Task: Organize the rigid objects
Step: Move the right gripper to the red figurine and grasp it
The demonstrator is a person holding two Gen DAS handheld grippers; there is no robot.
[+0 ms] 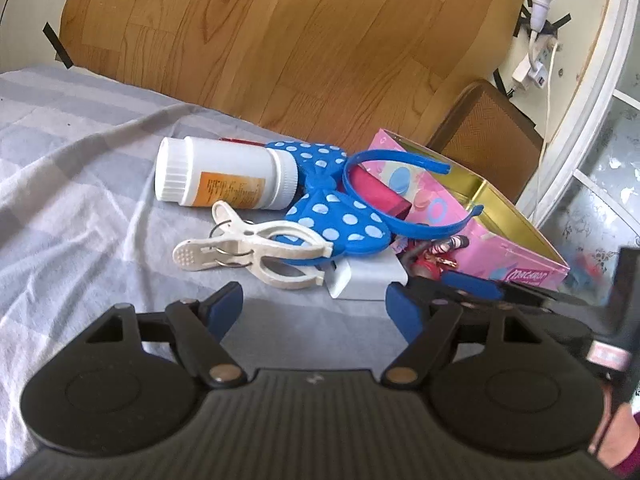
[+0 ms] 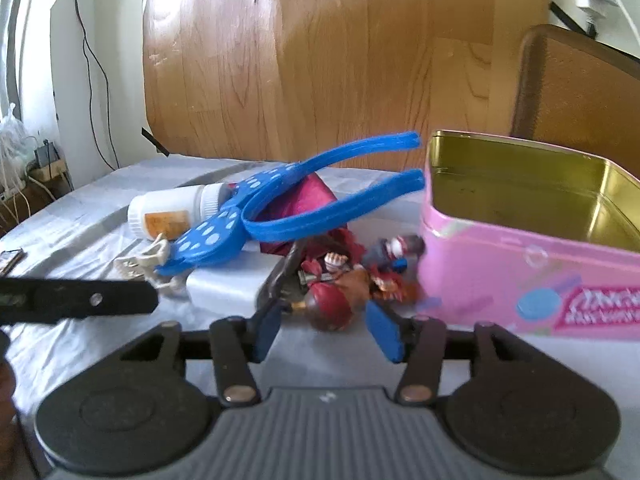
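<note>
Here the white bottle point(image 1: 224, 176) lies on its side, cap leftward; both the left gripper point(image 1: 314, 312) and right gripper point(image 2: 326, 330) gape, holding nothing

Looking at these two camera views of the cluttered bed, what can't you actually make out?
- Pink tin: right wrist view cuts off its right end and lettering.
- Toy figure: blurred there; in the left wrist view the right gripper covers most of it.
- White block: mostly under the blue headband and white clip.
- White bottle: label print too small.
</note>
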